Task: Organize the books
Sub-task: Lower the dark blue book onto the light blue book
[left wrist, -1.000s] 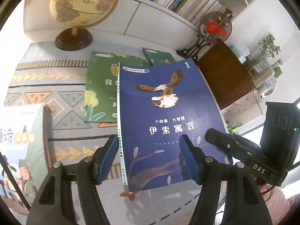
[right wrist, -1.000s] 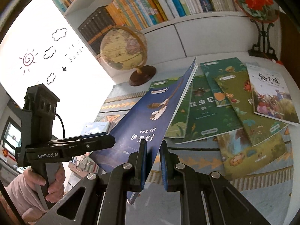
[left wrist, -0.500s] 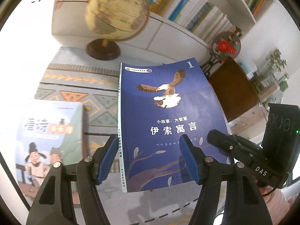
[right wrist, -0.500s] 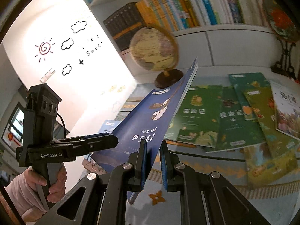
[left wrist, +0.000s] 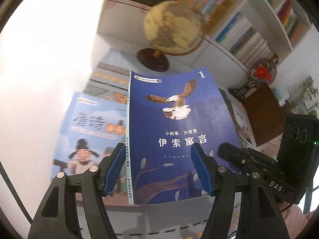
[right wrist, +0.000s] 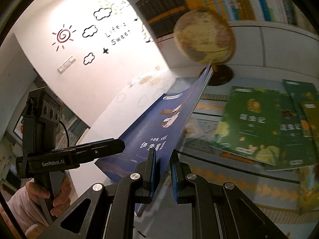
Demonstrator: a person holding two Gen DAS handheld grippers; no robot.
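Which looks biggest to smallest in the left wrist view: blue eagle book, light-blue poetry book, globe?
1. Blue eagle book, though it is held up nearest the camera, so this is partly nearness.
2. Light-blue poetry book, partly hidden behind it.
3. Globe, farthest and blurred.

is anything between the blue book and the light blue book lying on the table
Nothing visible. The blue book, pinched by the right gripper, hangs over the light blue book, with only air between them. The left gripper is open beside it.
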